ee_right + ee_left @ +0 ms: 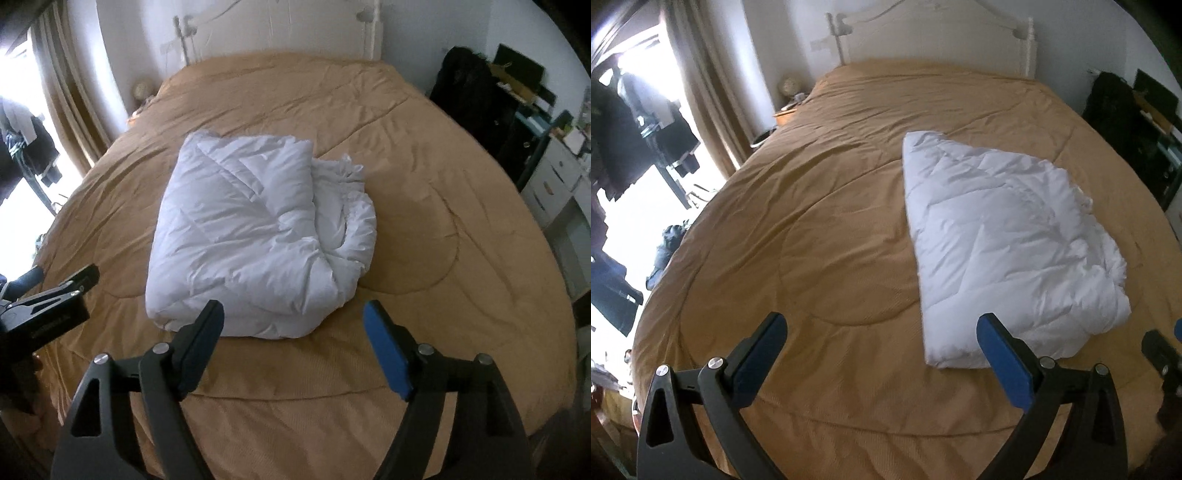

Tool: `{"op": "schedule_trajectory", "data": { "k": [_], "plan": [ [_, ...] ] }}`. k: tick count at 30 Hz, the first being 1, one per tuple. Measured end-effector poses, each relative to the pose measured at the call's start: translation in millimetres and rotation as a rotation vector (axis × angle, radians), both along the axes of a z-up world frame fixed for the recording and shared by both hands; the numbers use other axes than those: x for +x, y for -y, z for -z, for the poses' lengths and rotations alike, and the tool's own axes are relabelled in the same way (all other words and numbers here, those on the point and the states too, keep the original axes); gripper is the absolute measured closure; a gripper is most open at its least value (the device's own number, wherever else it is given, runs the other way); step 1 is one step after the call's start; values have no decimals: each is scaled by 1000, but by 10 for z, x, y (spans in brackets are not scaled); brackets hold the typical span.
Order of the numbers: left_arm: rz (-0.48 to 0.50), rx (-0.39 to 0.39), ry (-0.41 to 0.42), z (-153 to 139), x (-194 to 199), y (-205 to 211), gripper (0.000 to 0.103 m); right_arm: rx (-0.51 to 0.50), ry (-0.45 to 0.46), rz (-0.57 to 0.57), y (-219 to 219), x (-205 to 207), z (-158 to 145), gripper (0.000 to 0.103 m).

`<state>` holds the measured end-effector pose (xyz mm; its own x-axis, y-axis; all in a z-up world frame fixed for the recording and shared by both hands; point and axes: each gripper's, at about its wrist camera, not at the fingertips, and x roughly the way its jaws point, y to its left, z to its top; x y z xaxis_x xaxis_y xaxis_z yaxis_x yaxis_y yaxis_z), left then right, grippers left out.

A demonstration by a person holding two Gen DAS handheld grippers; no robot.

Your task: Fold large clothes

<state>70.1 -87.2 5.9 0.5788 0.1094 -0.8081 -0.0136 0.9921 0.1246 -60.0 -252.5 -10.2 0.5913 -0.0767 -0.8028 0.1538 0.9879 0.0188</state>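
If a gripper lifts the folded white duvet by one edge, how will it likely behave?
The white duvet looks puffy and quilted, so probably light for its bulk. Its loose rumpled layers on the right side suggest it would sag and unfold. Pushed across the tan bedspread, it would likely bunch.

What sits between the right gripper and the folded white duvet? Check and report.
Nothing visible. The right gripper is open, just short of the white duvet's near edge, with only the bare tan bedspread between them. The left gripper is open too, off to the side.

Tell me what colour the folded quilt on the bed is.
White; the quilt shows best in the right wrist view, lying on the tan bedspread.
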Motion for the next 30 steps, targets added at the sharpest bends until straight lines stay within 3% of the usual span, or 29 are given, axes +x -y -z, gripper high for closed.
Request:
{"op": "schedule_trajectory", "data": {
  "k": [5,13,30],
  "plan": [
    [-27,16,-25,94,-52,-47,1,-156,24,-52,-252,-114,116,24],
    [-1,8,-20,98,-116,-12,1,-56,1,-72,-184,-112,144,24],
    [28,-17,-48,169,-144,44,1,-16,-52,-1,-44,-97,248,24]
  ]
}}
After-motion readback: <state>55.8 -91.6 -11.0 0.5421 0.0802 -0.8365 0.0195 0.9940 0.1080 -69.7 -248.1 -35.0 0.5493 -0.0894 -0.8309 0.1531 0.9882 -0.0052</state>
